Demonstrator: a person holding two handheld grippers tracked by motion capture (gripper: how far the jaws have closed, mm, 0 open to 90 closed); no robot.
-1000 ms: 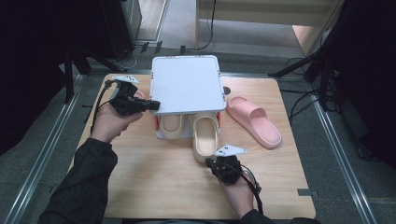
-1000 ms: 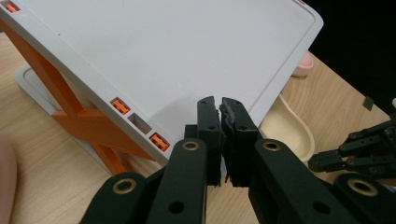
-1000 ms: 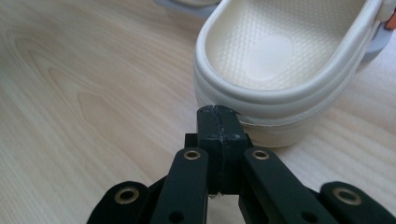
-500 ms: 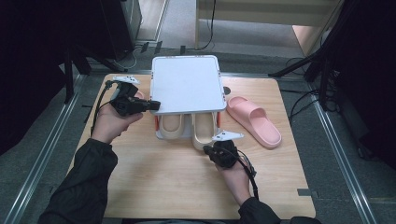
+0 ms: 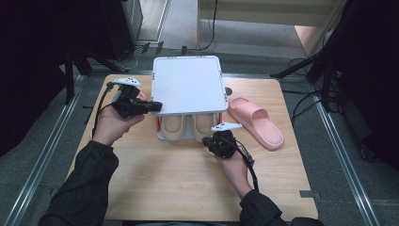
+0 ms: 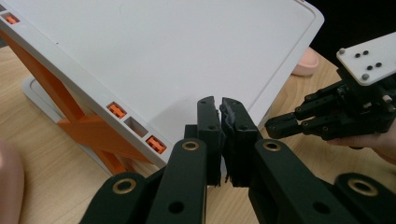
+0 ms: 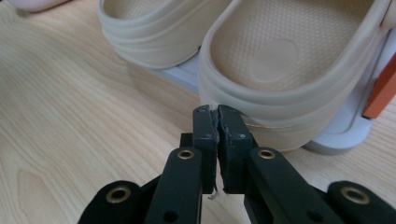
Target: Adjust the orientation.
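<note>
A wooden table point(image 5: 155, 188) seen from above holds a small white shoe rack point(image 5: 188, 84) with orange struts at its centre. Two beige slippers sit side by side on the rack's lower shelf, heels sticking out toward the near edge. A pink slipper point(image 5: 256, 122) lies on the table just right of the rack.

The right gripper point(image 5: 212, 141) sits at the heel of the right beige slipper point(image 5: 203, 126), coming in from the near side. In the right gripper view, its jaws are closed together with nothing between them, and their tips rest against, or just short of, the slipper's heel rim point(image 7: 252, 122); contact cannot be confirmed. The slipper lies directly ahead of this gripper, on the far side, its long axis running near to far, in line with the gripper. The left beige slipper point(image 5: 173, 127) lies parallel, just to its left.

The left gripper point(image 5: 155, 106) is at the rack's left edge, level with the top shelf. Its jaws are also closed and empty, tips close to the shelf's rim point(image 6: 140, 126).

The right hand point(image 5: 233, 167) is clearly the nearer one to the right beige slipper. Any further push would probably run straight along the slipper's length, deeper under the top shelf. The left gripper seems placed to steady the rack.
</note>
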